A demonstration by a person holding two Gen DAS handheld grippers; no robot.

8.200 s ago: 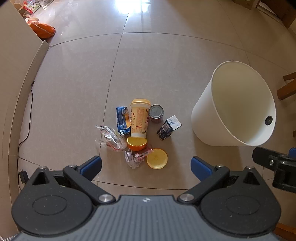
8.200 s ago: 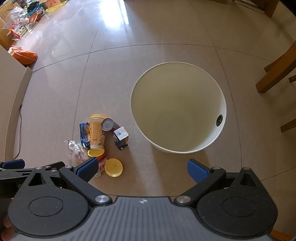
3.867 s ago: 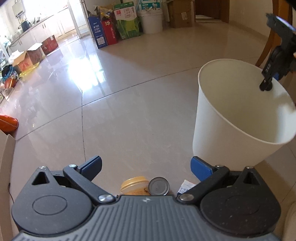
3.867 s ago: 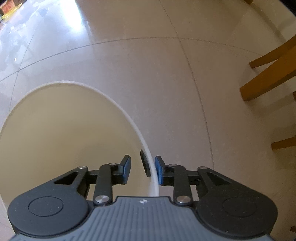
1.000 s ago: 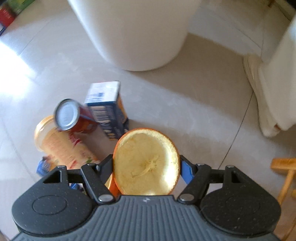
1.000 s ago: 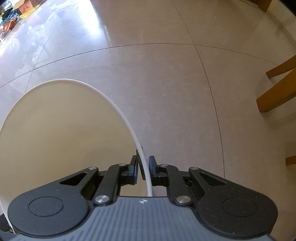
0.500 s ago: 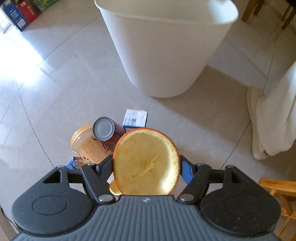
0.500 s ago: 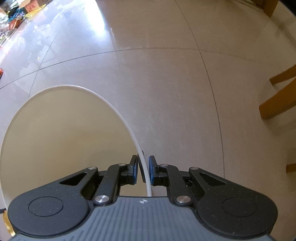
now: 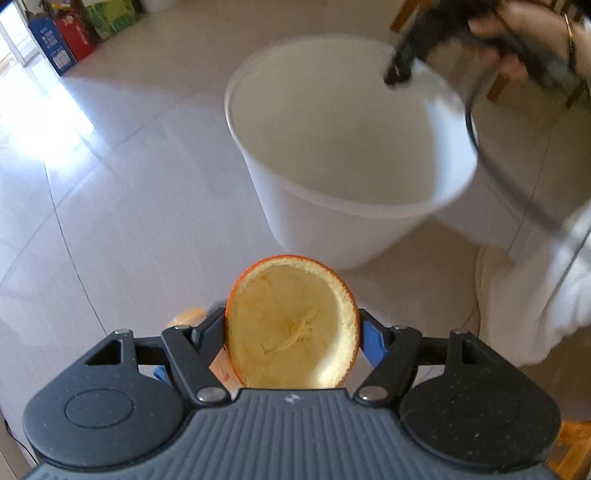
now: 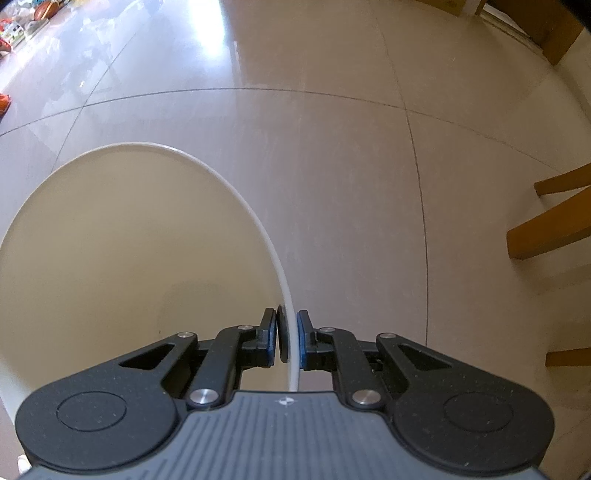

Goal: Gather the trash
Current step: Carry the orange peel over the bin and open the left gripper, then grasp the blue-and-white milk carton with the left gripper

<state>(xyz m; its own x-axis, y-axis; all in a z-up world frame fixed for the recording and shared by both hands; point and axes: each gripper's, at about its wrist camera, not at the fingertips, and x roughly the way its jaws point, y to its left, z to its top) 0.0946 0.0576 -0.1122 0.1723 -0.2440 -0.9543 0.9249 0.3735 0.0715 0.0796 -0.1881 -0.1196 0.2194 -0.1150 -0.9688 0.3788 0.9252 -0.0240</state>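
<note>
Left gripper (image 9: 291, 328): fingers closed onto a hollowed orange half (image 9: 291, 325), one finger on each side of the rind. Cut face turned toward the camera; pale pith inside with a few stringy bits at centre, orange rind showing along the upper edge. The peel fills the whole gap between the fingers and stands taller than them.

Ahead of the left fingers and a little to the right: white plastic trash bin (image 9: 343, 155), mouth open and tilted toward the camera, interior looks bare as far as can be seen. The orange half is short of the bin's rim, not over the opening.

Below the left finger, partly hidden behind it: the yellow-orange top of a paper cup (image 9: 186, 317) on the floor (image 9: 129, 206), pale glossy tiles. Little else of the cup shows.

Right gripper (image 10: 287, 338): fingers narrow, pinched on the bin's wall at the rim, one blue pad inside and one outside. A small dark round piece sits on the bin's inner wall against the inside pad. In the left wrist view this gripper appears blurred at the far rim, held by a hand (image 9: 517, 33), a black cable trailing down from it.

A pale trouser leg and light shoe (image 9: 498, 295) stand right of the left fingers, beside the bin. Wooden chair legs (image 10: 550, 221) lie well right of the right fingers.
</note>
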